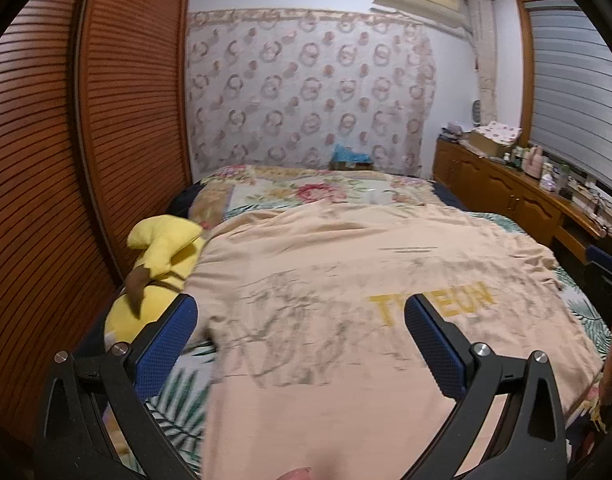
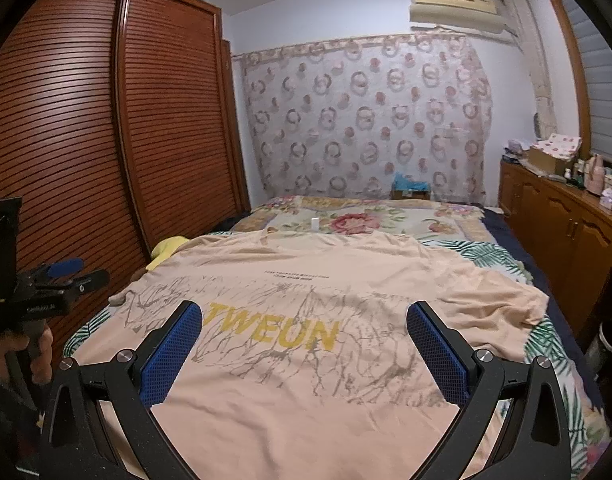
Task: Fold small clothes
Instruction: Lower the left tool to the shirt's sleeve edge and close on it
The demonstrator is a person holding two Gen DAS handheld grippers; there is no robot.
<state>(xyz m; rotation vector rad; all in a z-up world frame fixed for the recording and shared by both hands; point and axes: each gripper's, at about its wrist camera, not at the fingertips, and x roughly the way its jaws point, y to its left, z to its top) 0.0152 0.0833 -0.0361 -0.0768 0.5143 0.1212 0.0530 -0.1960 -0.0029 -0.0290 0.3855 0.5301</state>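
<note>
A peach T-shirt (image 1: 345, 264) with a grey print and yellow letters lies spread flat on the bed; it also shows in the right wrist view (image 2: 306, 280). My left gripper (image 1: 302, 312) is open and empty, held above the shirt's near left part. My right gripper (image 2: 306, 320) is open and empty, held above the shirt's near middle, over the yellow letters. The left gripper's body (image 2: 46, 292) shows at the left edge of the right wrist view, held in a hand.
A yellow plush toy (image 1: 158, 264) lies at the bed's left edge by the brown louvred wardrobe (image 1: 86, 140). A floral bedspread (image 1: 306, 192) covers the far bed. A wooden cabinet (image 1: 517, 196) with bottles and boxes runs along the right.
</note>
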